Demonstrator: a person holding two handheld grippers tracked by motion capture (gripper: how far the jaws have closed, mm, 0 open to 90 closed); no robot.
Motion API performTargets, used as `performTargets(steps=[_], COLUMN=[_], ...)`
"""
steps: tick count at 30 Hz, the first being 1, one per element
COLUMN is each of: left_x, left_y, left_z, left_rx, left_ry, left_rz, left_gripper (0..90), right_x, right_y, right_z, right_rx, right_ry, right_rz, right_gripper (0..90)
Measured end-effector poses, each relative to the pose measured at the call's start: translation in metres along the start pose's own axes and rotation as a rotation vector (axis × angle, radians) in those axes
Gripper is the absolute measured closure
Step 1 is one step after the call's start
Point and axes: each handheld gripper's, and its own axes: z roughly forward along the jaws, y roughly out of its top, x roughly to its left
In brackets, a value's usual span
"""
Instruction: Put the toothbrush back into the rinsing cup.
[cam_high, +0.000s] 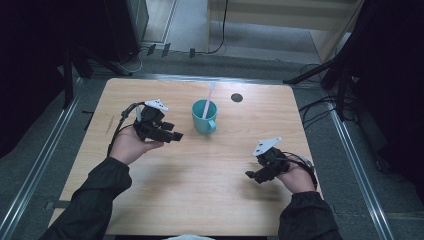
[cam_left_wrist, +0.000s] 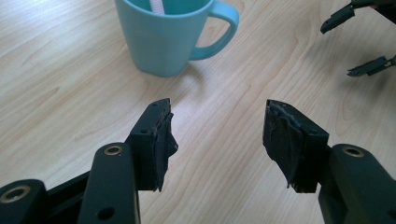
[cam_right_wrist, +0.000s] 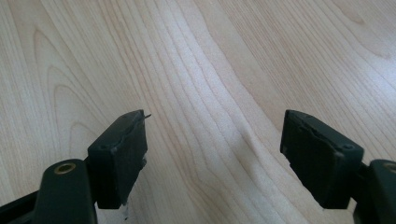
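The wooden table (cam_high: 200, 175) spreads under my hands. The teal mug (cam_high: 204, 117) stands near its centre with a pink toothbrush (cam_high: 208, 100) leaning toward twelve o'clock. My left gripper (cam_high: 172, 135), at nine o'clock of the mug, is released with nothing between its pads. My right gripper (cam_high: 252, 176), at five o'clock, gapes wide too.

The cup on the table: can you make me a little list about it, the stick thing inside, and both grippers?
cup: teal mug, upright on the wooden table, handle toward the right gripper's side
inside: pink toothbrush, leaning on the rim
left gripper: open, holding nothing, beside the mug, apart from it
right gripper: open, holding nothing, farther off
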Motion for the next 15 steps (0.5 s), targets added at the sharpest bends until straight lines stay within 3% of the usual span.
performTargets(steps=[6, 9, 15], left_x=[0.000, 0.002, 0.007], left_y=[-0.016, -0.022, -0.040], left_z=[-0.002, -0.002, -0.010], left_rx=[0.007, 0.010, 0.012], left_ry=[0.003, -0.027, 0.006], left_rz=[-0.006, -0.018, -0.025], left_gripper=[41.6, 40.7, 39.8], right_x=[0.002, 0.003, 0.004], right_y=[0.001, 0.002, 0.002], right_z=[-0.001, -0.001, 0.000], right_rx=[-0.002, -0.003, -0.008], right_ry=[0.000, 0.000, 0.013], right_rz=[-0.007, -0.005, -0.011], right_gripper=[23.2, 23.1, 23.1])
